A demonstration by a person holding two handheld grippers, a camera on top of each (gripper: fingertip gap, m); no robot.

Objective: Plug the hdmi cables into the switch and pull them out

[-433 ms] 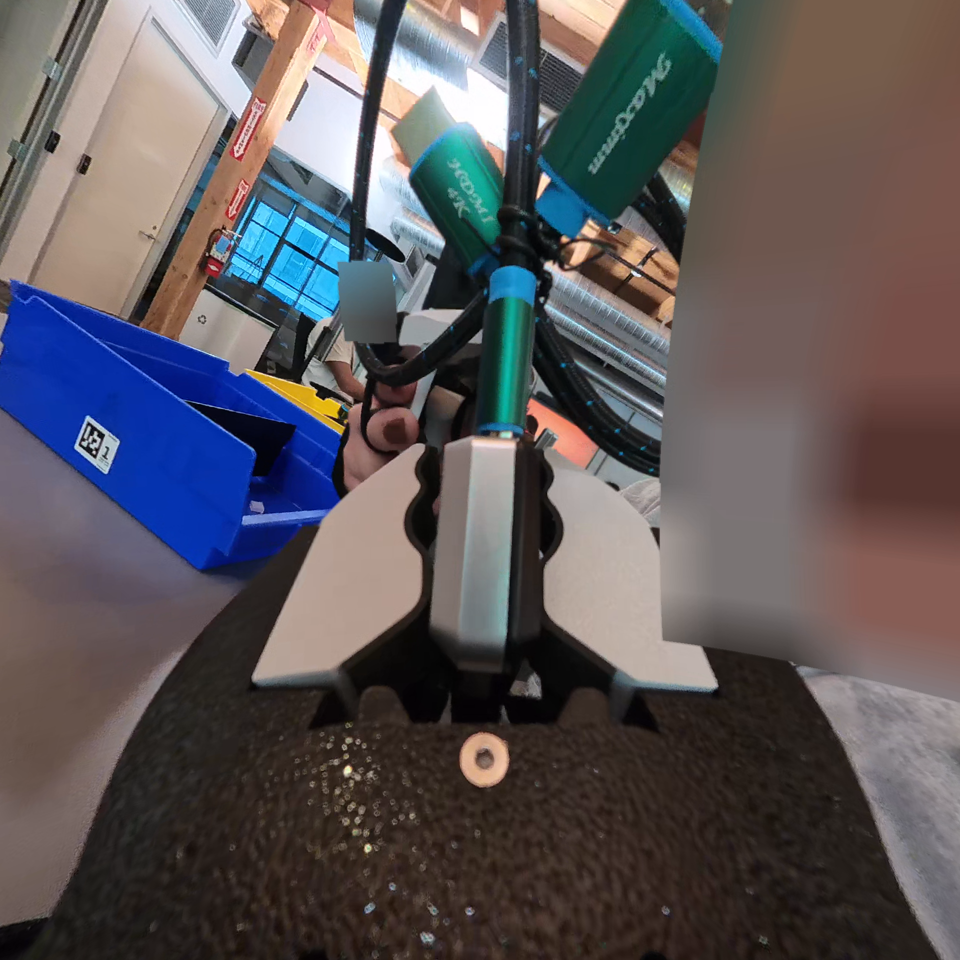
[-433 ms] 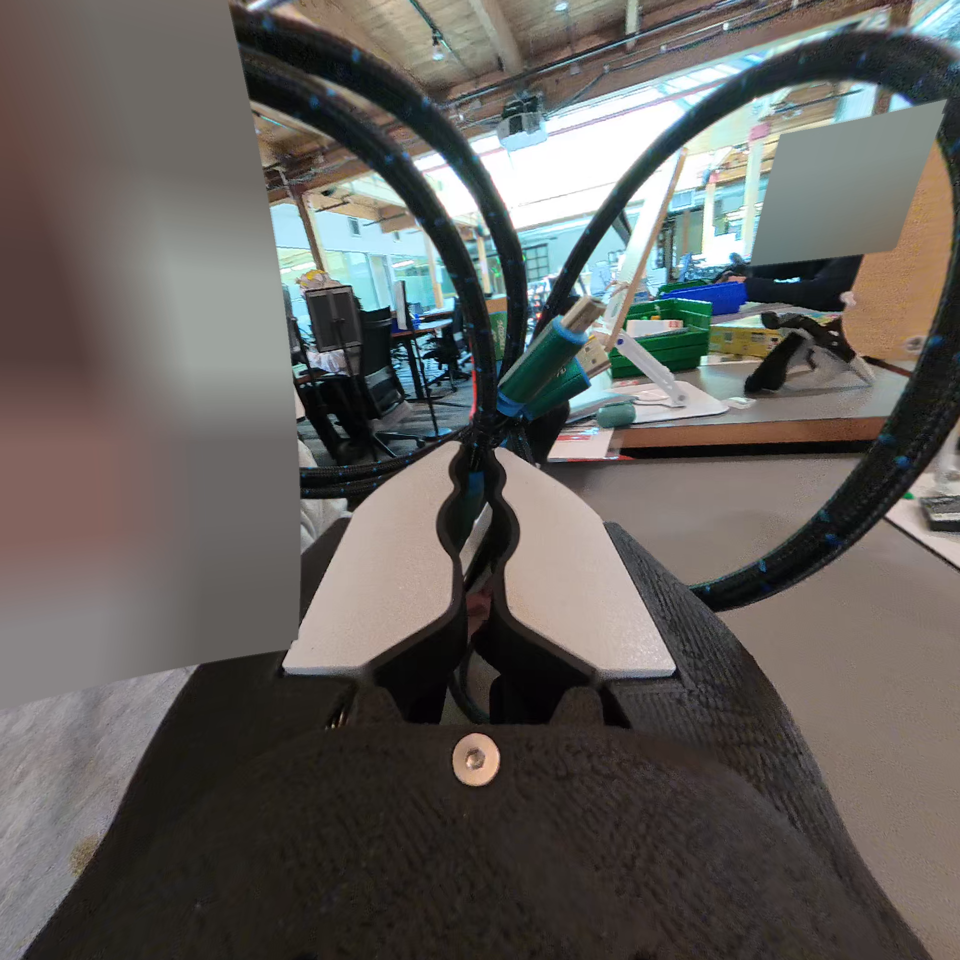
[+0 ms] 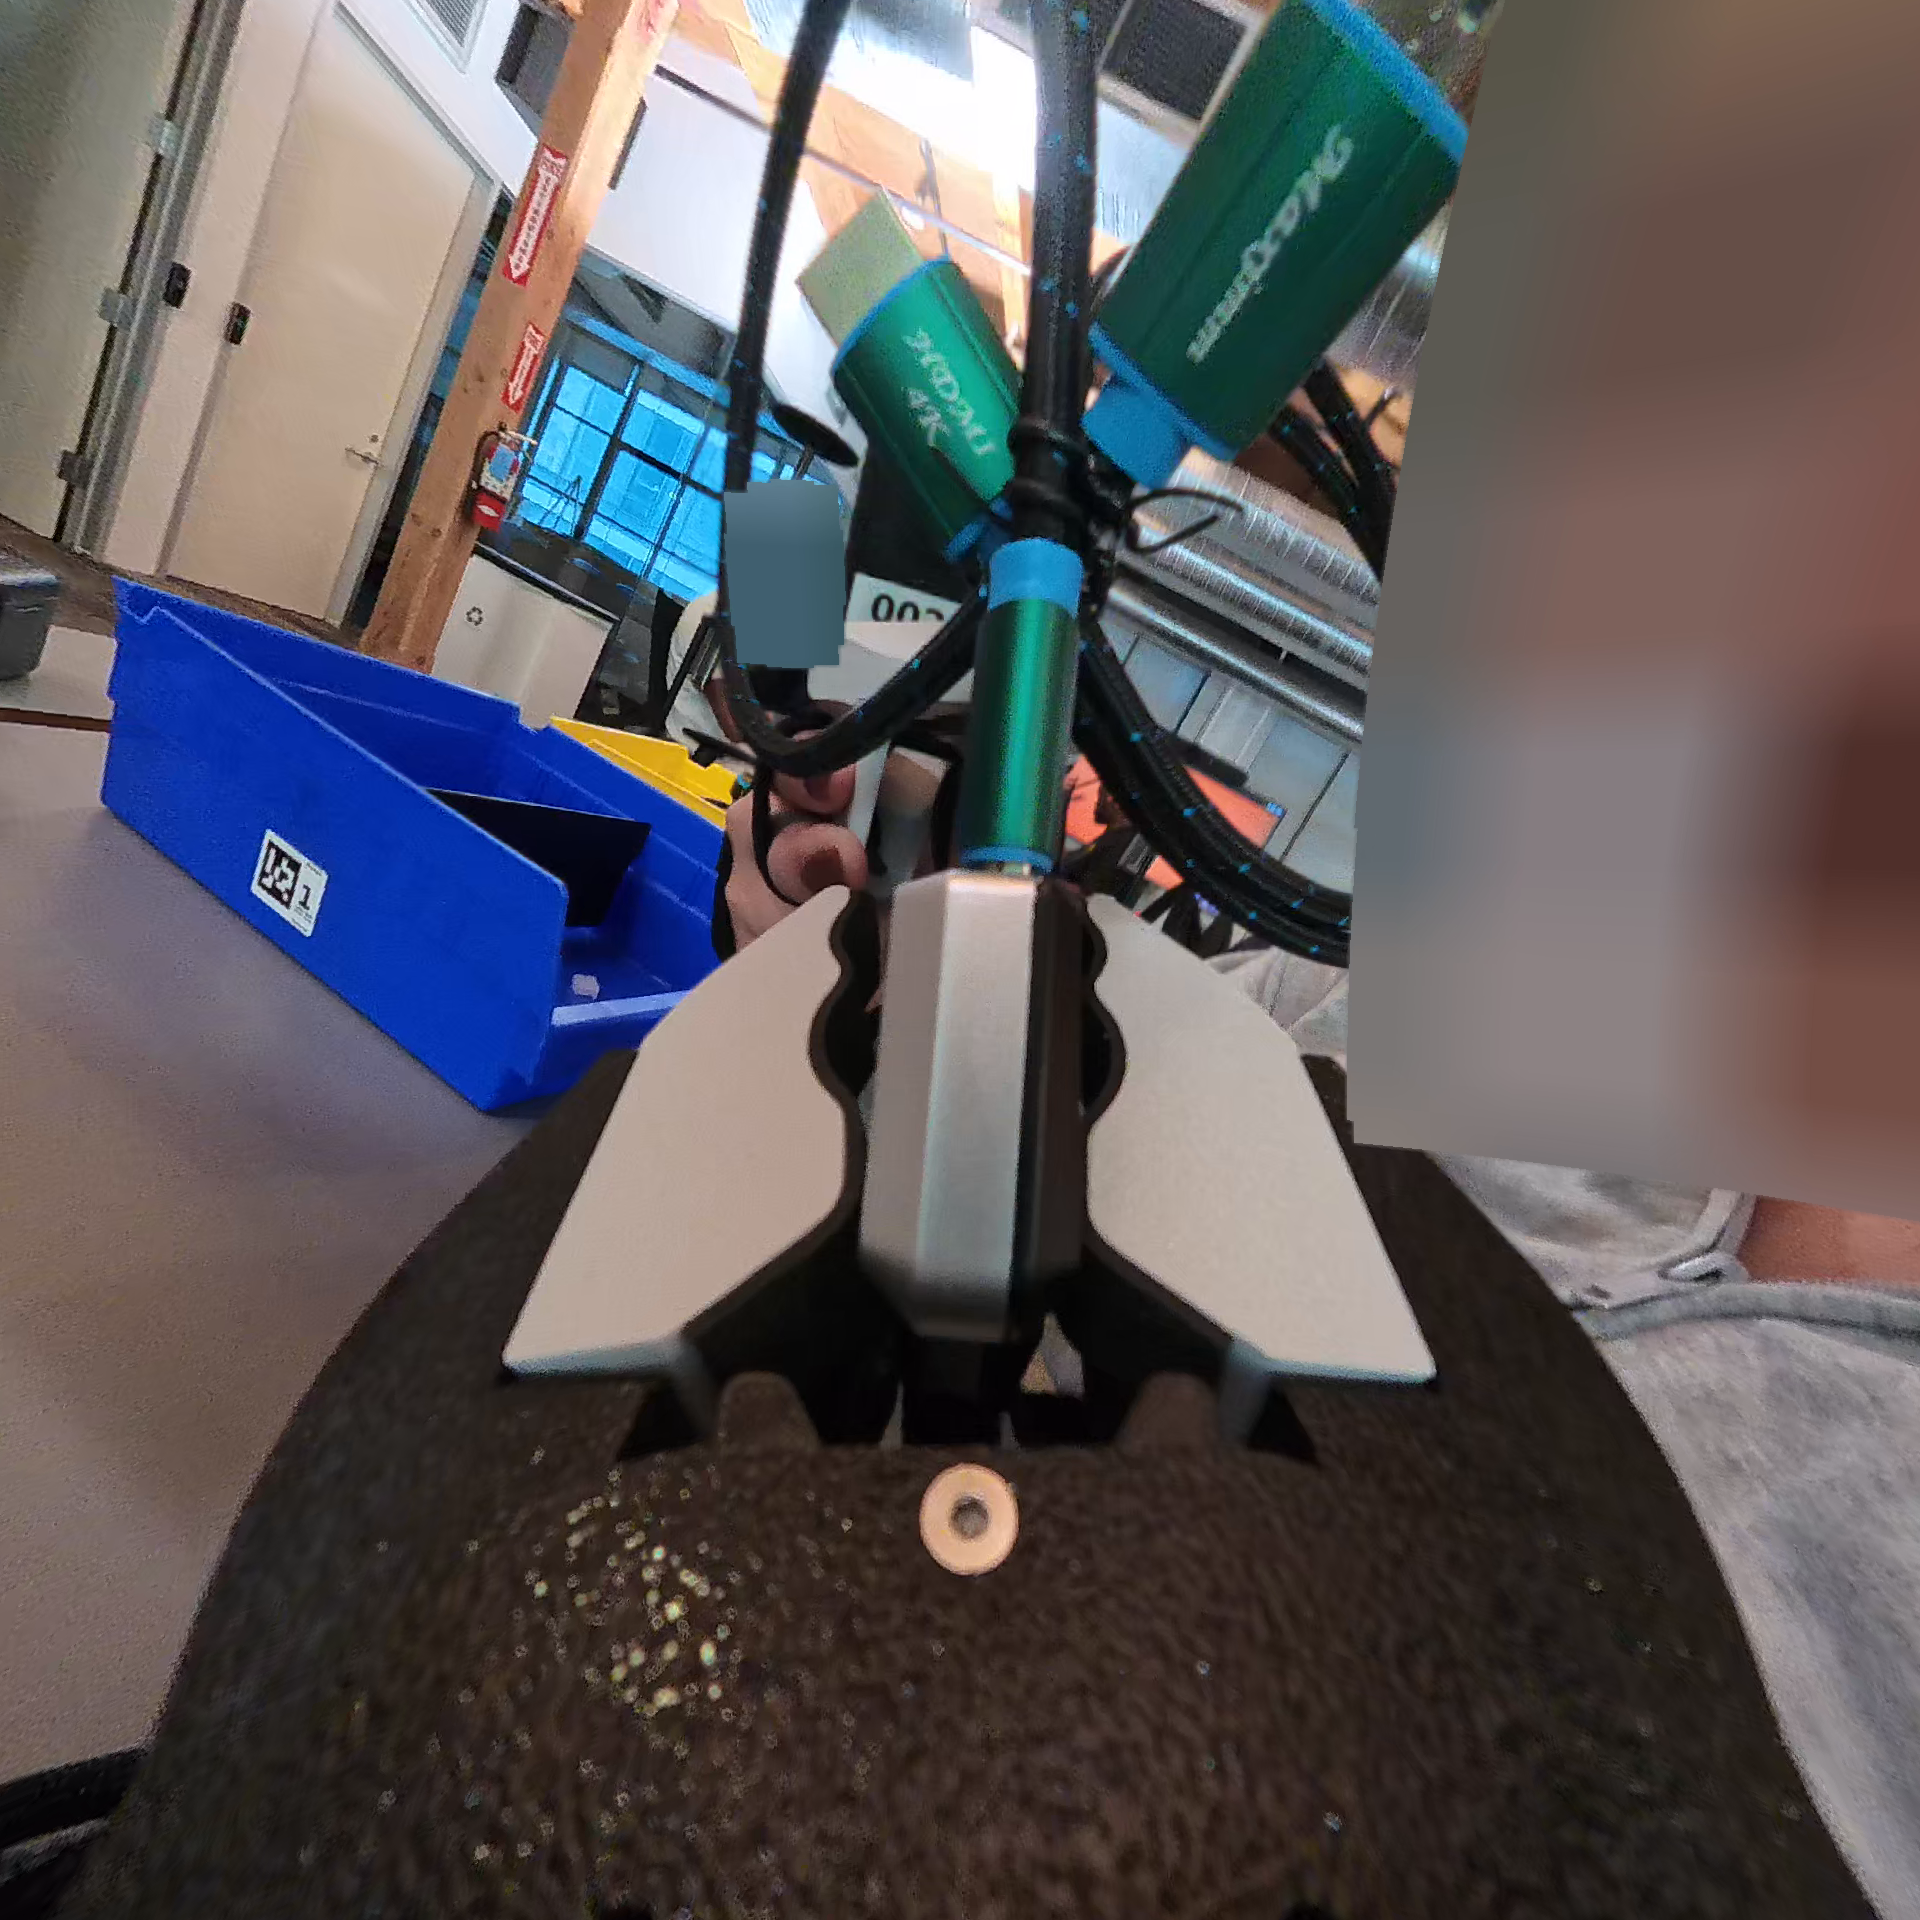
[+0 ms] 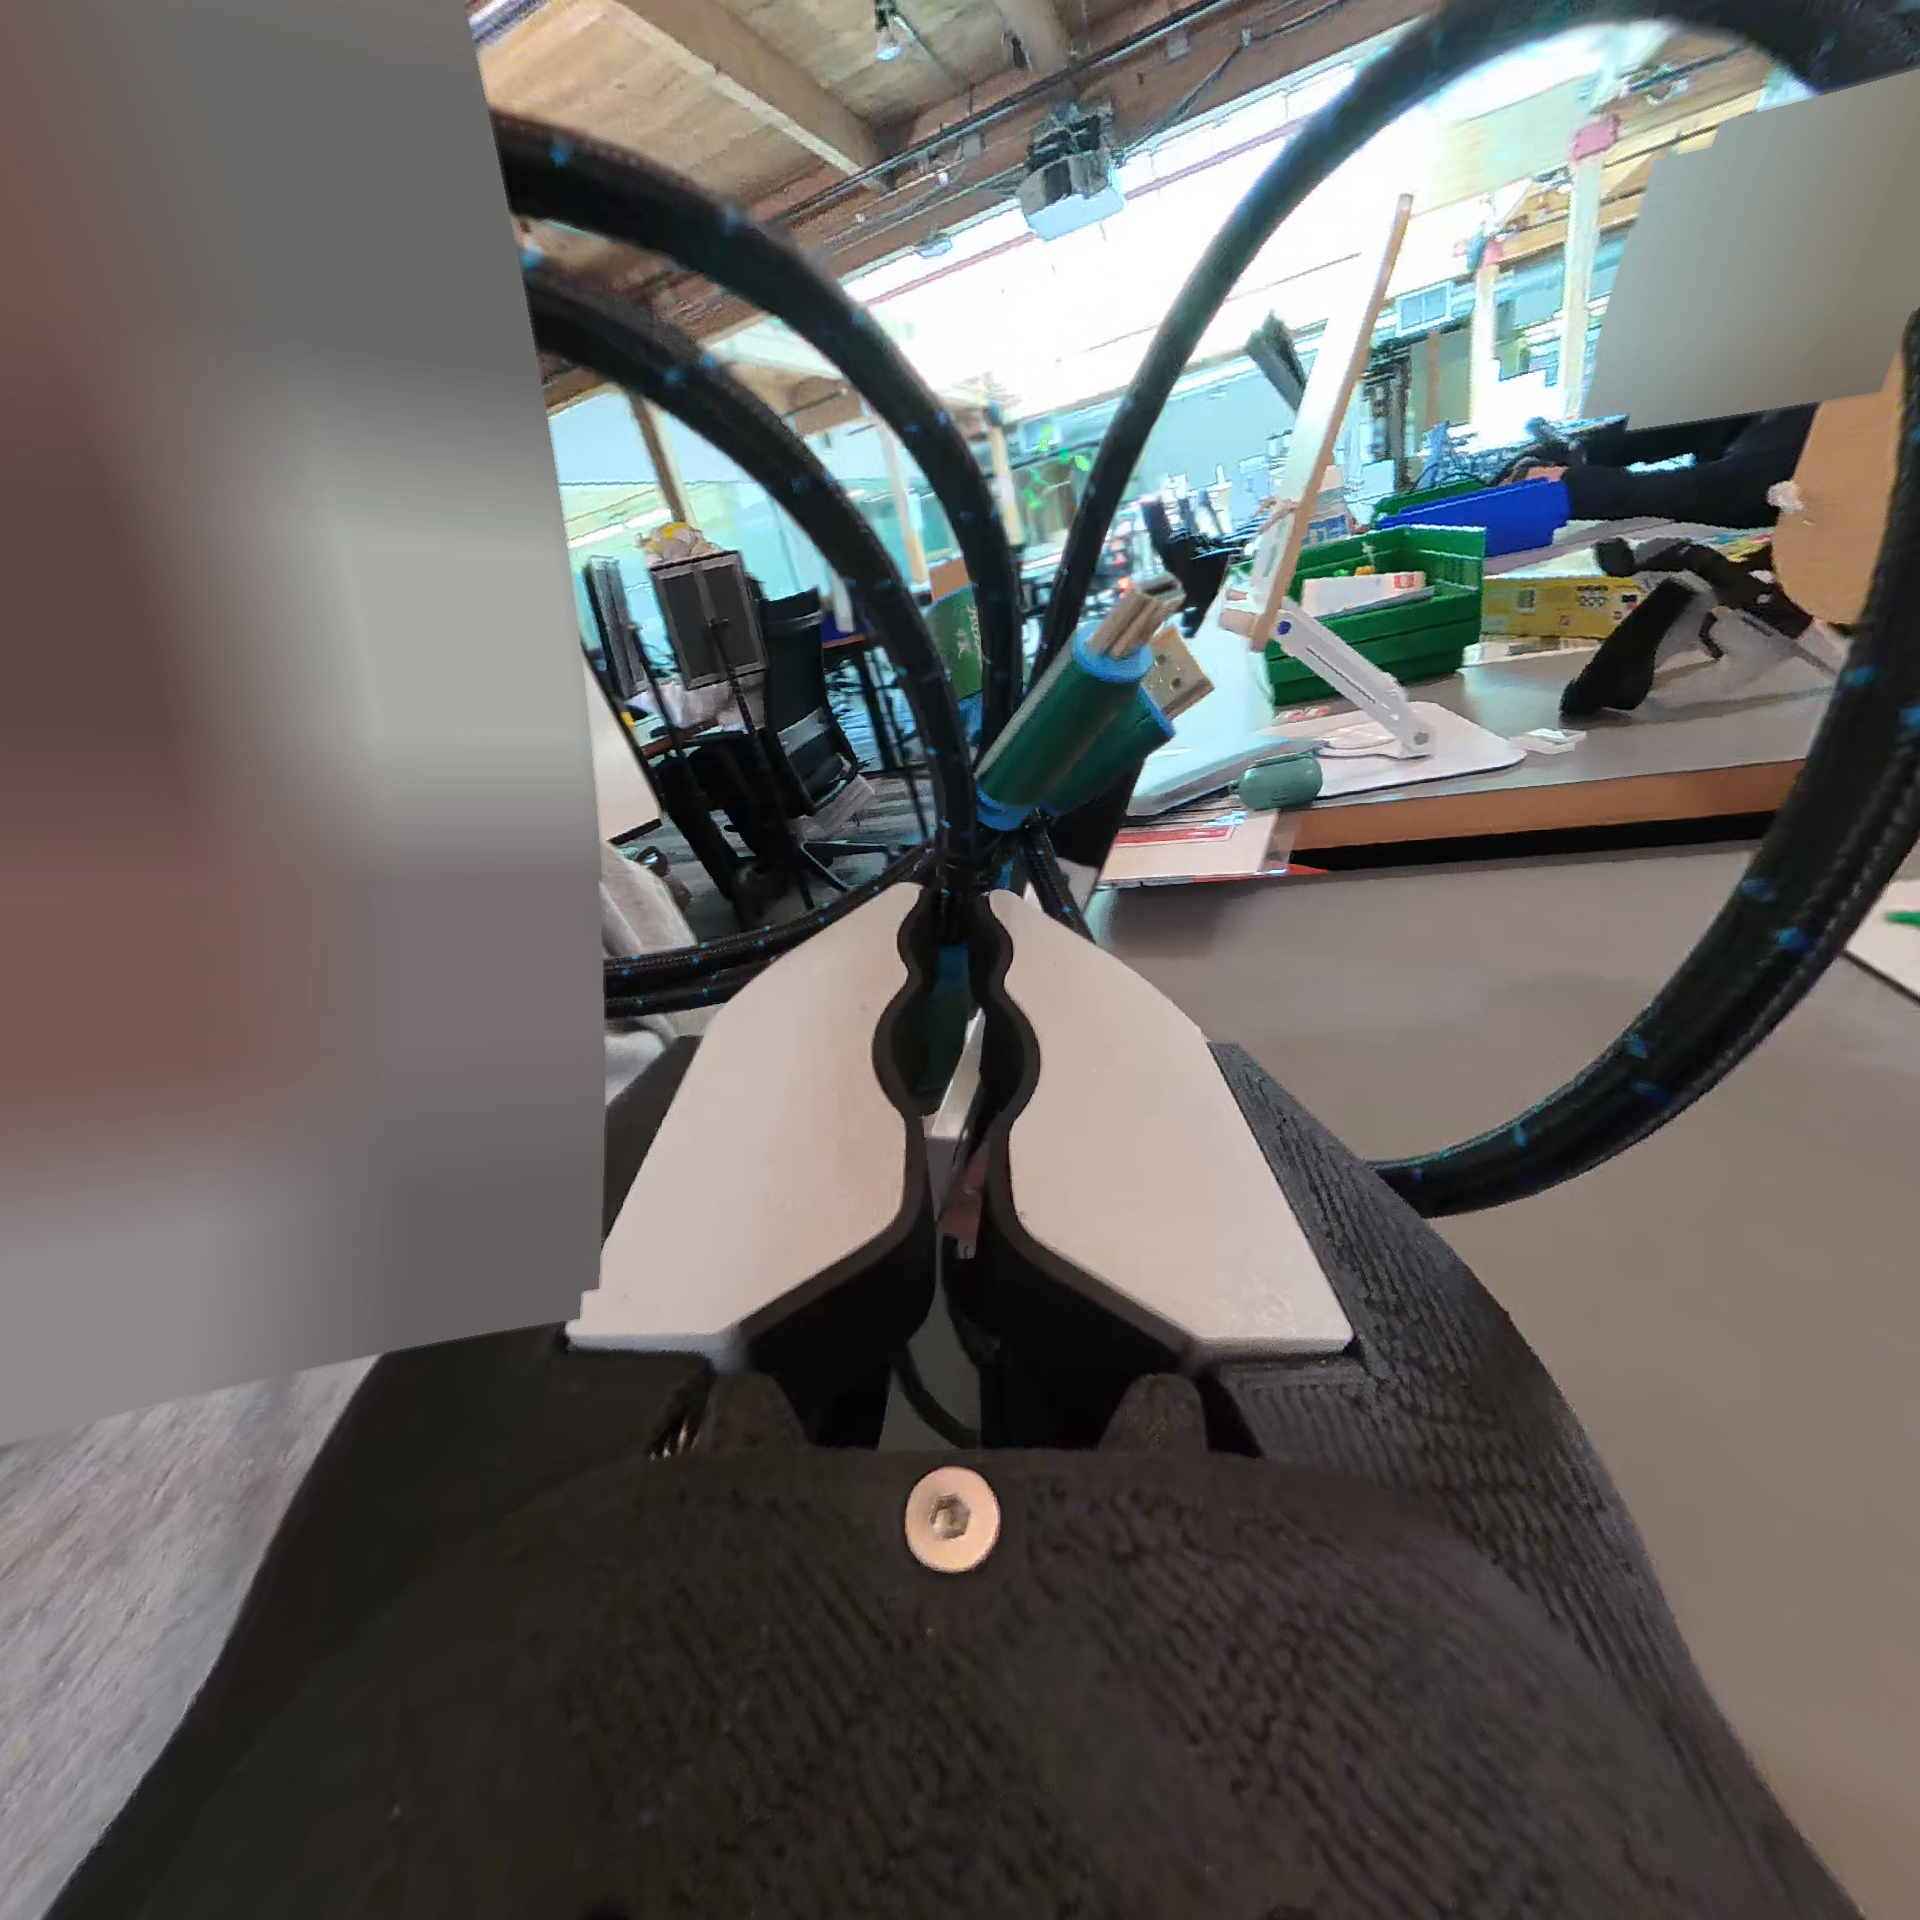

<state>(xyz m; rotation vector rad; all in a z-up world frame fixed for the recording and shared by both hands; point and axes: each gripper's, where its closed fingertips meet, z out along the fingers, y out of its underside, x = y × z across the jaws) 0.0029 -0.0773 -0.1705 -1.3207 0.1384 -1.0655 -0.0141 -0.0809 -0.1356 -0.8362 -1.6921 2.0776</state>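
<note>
Both grippers grip one cable bundle: the left gripper clamps a silver adapter, the right gripper pinches a green plug. Black cable loops above; a blue bin sits on the worktop.

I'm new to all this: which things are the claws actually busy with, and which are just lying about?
In the claws: silver adapter (left claw), green plug (right claw), black braided cable.
Lying about: blue bin, yellow bin, green bin.

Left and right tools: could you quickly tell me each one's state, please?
Left tool: closed on a silver block.
Right tool: closed on the green cable barrel.
</note>
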